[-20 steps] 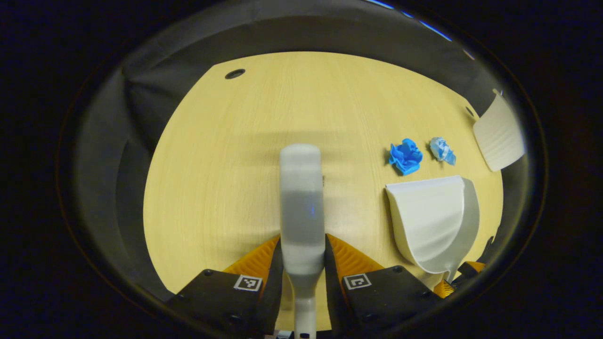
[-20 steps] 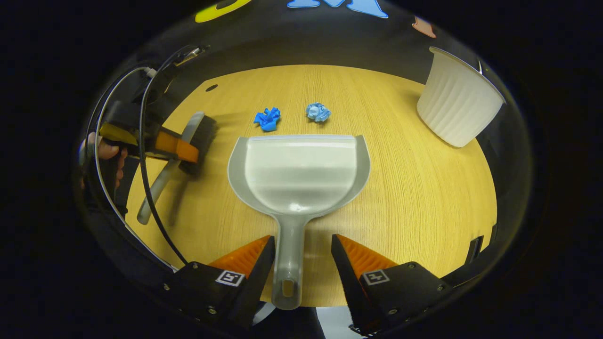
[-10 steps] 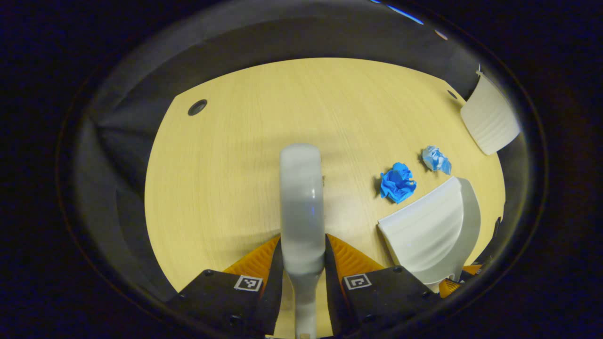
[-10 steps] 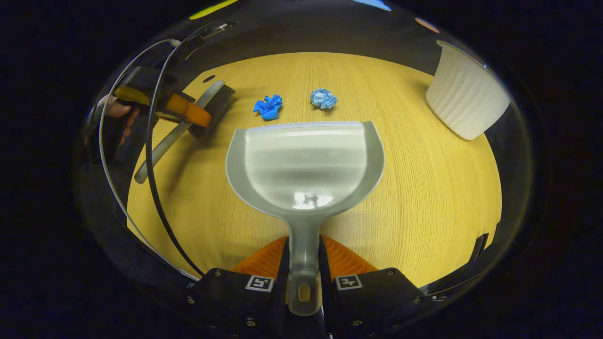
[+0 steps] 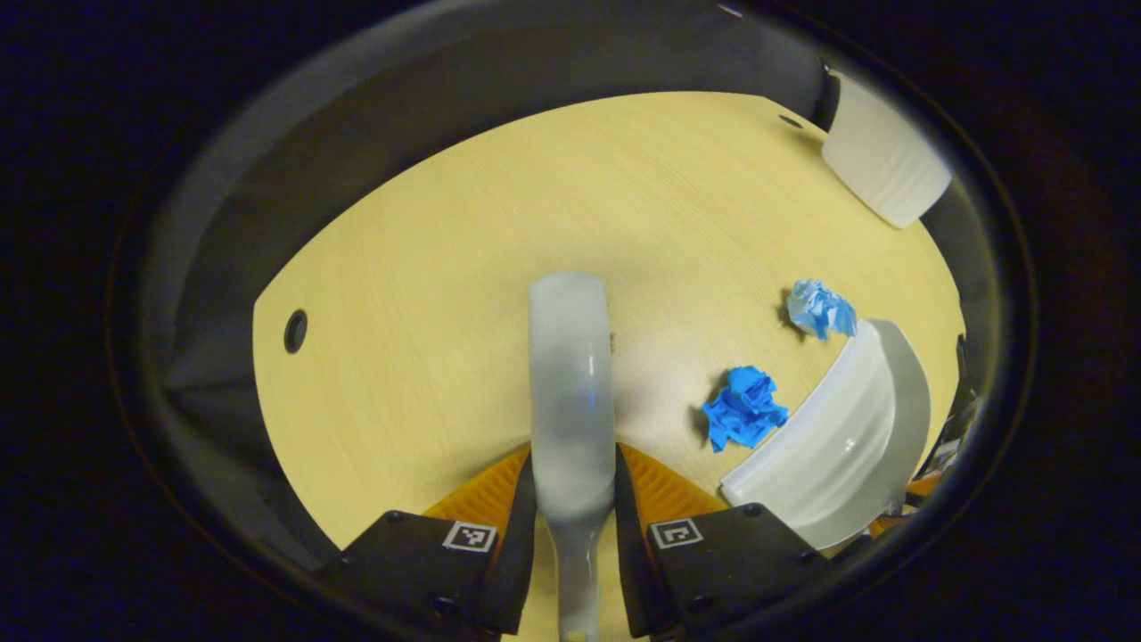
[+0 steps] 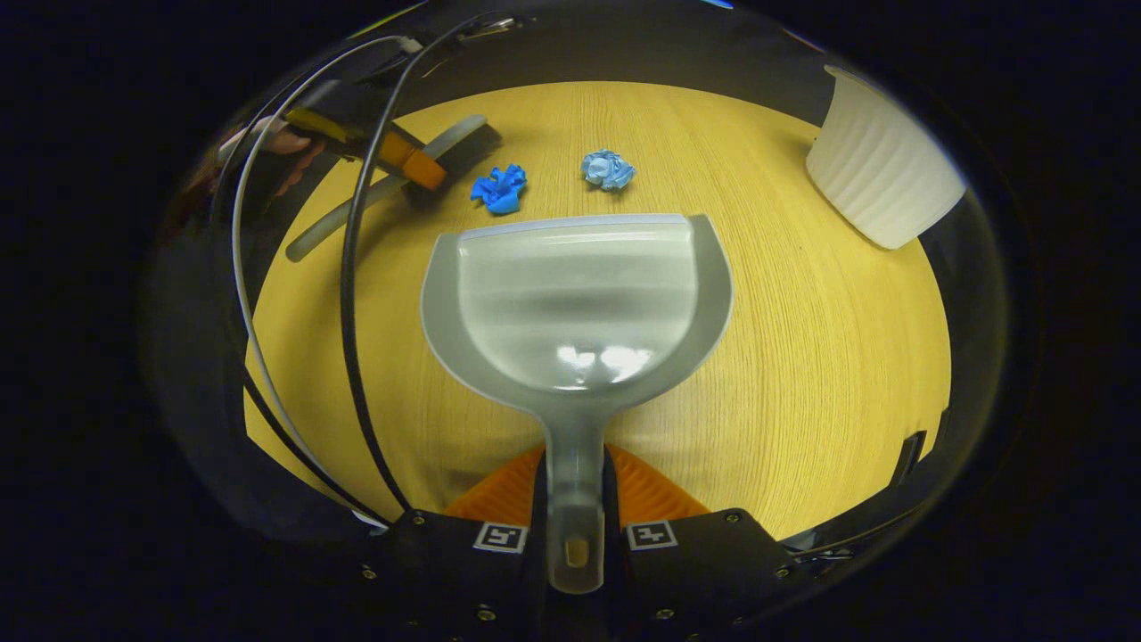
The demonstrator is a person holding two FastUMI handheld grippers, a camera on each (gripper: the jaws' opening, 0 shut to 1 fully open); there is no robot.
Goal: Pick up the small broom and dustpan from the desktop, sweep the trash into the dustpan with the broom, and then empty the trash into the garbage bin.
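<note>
Since 1.0 s ago: in the right gripper view the dustpan point(image 6: 575, 303) handle, then loose between open fingers, is now clamped, and the pan looks larger in frame. The broom point(image 6: 441, 152) has moved from mid-left to upper left, next to the dark blue paper wad point(image 6: 499, 189). In the left gripper view the desktop point(image 5: 428, 294) has rotated: the cable hole went from upper left to mid-left, and the wads and dustpan point(image 5: 842, 455) dropped toward lower right.

Right gripper point(image 6: 575, 526): fingers nearly closed, both pressing the dustpan handle at bottom centre. Long axis runs bottom to top of frame, open lip pointing up toward the wads. The dark blue wad sits just beyond the lip's left end and the light blue paper wad point(image 6: 608, 169) just beyond its middle; neither touches it.

Left gripper point(image 5: 573, 499): fingers closed tight on the broom point(image 5: 570, 392) handle, which runs straight up frame centre from between them. In the right gripper view the broom lies diagonal, handle end lower left, bristle head upper right, with a hand point(image 6: 276, 147) behind it gripping the left gripper point(image 6: 406, 160).

Left gripper view: dark blue wad point(image 5: 742, 408) just beside the pan lip, light blue wad point(image 5: 818, 308) near its far end.

White ribbed garbage bin point(image 6: 878, 169) stands upper right, well apart from the pan; it is also at upper right in the left gripper view point(image 5: 882, 165).
</note>
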